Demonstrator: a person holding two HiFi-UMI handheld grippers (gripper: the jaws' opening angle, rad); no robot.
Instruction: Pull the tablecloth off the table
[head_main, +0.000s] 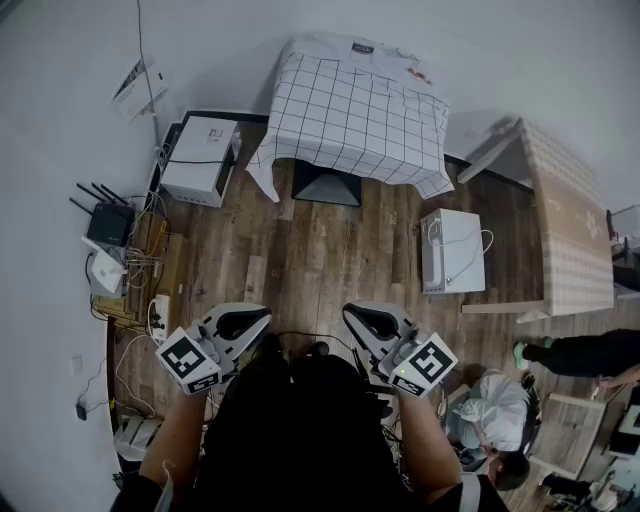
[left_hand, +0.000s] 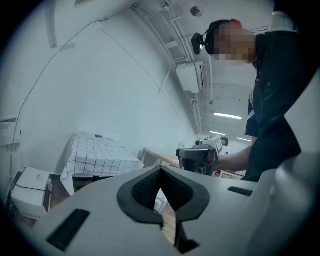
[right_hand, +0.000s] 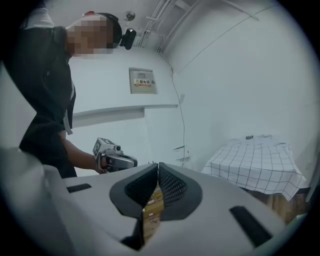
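Note:
A white tablecloth with a black grid (head_main: 350, 105) covers a small table against the far wall and hangs down over its sides. It also shows in the left gripper view as the tablecloth (left_hand: 100, 152) and in the right gripper view as the tablecloth (right_hand: 257, 162). My left gripper (head_main: 258, 318) and right gripper (head_main: 355, 316) are held close to my body, far from the table, over the wooden floor. Both are shut, their pads meeting with nothing between them: left gripper (left_hand: 160, 172), right gripper (right_hand: 157, 167). Each gripper's view shows the other gripper held in a hand.
A white box (head_main: 200, 150) stands left of the table and another white box (head_main: 452, 250) to its right. A black base (head_main: 325, 185) sits under the table. A long wooden table (head_main: 570, 230) lies at the right, a router (head_main: 108, 222) and cables at the left, and a person's legs (head_main: 575, 355) at the lower right.

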